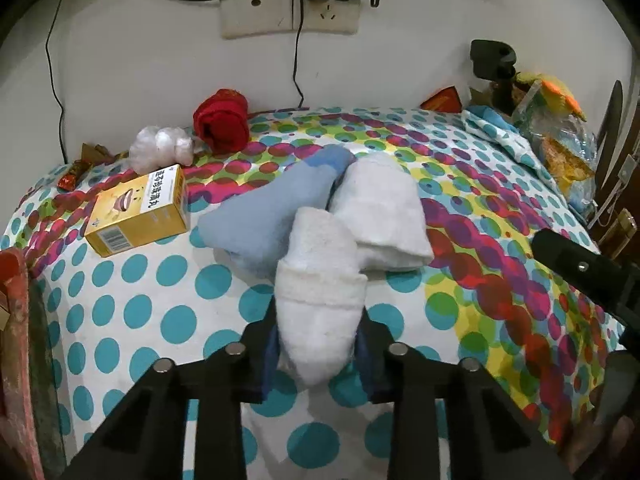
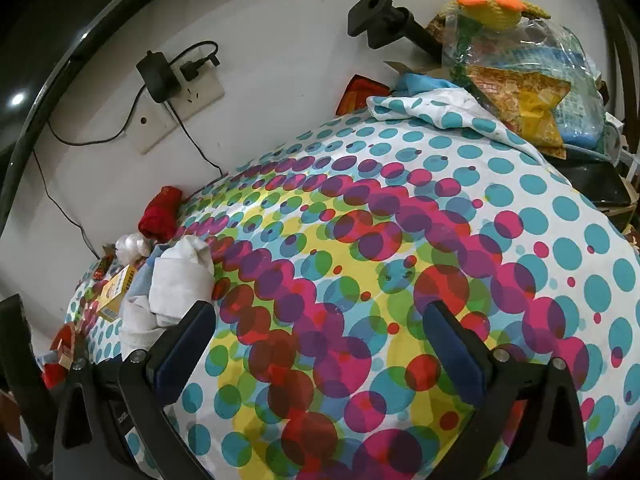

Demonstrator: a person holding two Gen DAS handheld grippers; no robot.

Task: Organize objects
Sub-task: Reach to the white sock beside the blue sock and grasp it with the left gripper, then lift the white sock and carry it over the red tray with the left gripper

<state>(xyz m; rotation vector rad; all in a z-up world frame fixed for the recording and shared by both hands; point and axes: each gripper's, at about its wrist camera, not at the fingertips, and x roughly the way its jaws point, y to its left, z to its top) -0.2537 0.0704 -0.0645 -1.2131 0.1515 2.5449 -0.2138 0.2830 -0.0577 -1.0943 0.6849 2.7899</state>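
Two blue-padded fingers of the left claw (image 1: 318, 354) are clamping the near end of a white sock (image 1: 320, 292) at lower centre of the left wrist view. The sock is lying on the dotted bedsheet (image 1: 160, 304), overlapping a second white sock (image 1: 380, 216) and a blue sock (image 1: 264, 220) toward frame centre. The fabric is judged soft, light and limp, with no slip risk; a hold at the cuff end should be keeping the rest trailing freely. Farther back, a yellow box (image 1: 140, 212) is sitting at left. In the right wrist view, the right claw (image 2: 320, 328) is standing wide apart, empty over the sheet.
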